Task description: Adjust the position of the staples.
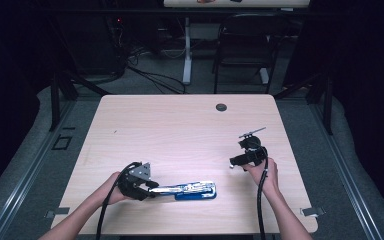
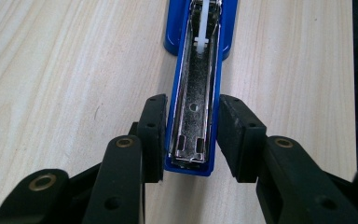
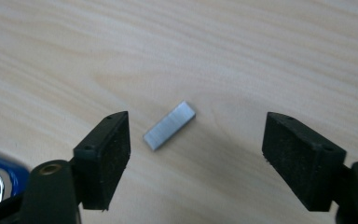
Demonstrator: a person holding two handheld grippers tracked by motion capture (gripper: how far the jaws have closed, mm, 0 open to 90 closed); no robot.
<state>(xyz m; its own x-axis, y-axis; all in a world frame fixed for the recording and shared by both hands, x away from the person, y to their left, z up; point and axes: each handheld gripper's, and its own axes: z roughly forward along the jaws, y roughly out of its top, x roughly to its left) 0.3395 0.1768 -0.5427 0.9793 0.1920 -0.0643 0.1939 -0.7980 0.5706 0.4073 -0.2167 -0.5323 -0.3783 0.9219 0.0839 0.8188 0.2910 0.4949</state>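
Left claw (image 2: 191, 135), held level over the tabletop (image 1: 180, 125), clamps the opened blue stapler (image 2: 196, 93). Right claw (image 3: 196, 154), pointing down, stands apart around a staple strip (image 3: 170, 125).

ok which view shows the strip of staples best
The right gripper view: the strip of staples lies large and sharp on the table, between the open right tongs, untouched. The high view gives at most a tiny speck near those tongs; the left gripper view faces the open stapler.

Table (image 1: 180, 125) brightly lit from above, surroundings dark; close views slightly soft.
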